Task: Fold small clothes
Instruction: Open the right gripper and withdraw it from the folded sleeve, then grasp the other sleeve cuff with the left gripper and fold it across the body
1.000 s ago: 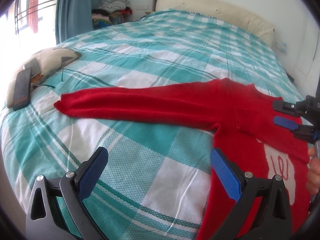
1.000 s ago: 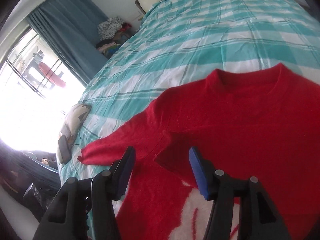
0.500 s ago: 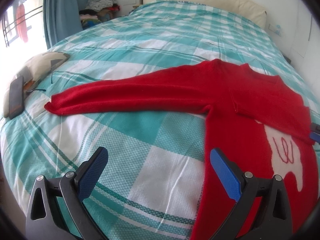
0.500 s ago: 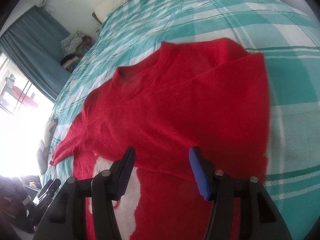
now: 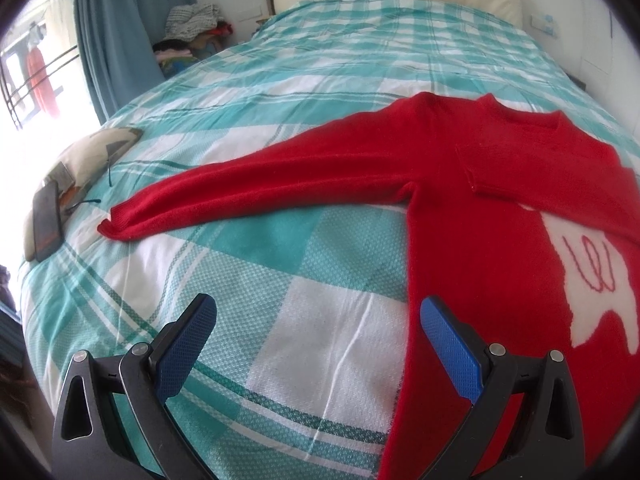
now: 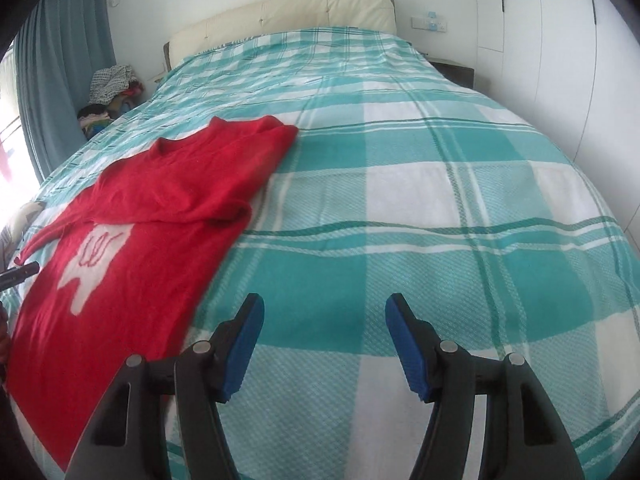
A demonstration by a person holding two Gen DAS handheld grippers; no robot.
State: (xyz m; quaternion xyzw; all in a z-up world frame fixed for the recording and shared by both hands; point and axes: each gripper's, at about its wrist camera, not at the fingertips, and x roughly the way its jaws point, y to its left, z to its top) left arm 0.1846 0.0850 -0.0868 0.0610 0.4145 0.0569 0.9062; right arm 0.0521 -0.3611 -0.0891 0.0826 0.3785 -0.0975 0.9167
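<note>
Red knit makes up the whole job here: a small sweater [image 5: 480, 208] lying flat on the teal-and-white checked bed [image 5: 280, 272], white motif facing up.

Farthest left, at the bed's edge, a cushion [image 5: 84, 152] with a dark phone [image 5: 46, 224] on it sits near the cuff of the one long sleeve [image 5: 280, 188] that is laid straight out toward it. A second ago the right hand-held gripper hovered over the chest, directly above a sleeve folded in; half a second ago it had slid to the garment's right side. Now that sleeve [image 6: 208, 184] lies folded across the chest, and the right hand-held gripper [image 6: 324, 344] has swung clear over bare bedspread. One sleeve fold looks done, so I judge the outstretched sleeve is next.

Nearer, the left hand-held gripper [image 5: 316, 344] is spread wide and empty above the bed. The sweater's left side edge lies just by its right finger, while the cuff is well apart, ahead and to the left.

Rightmost, the right hand-held gripper is likewise parted with nothing in it, and the sweater lies to its left, its hem corner just beside the left finger.
</note>
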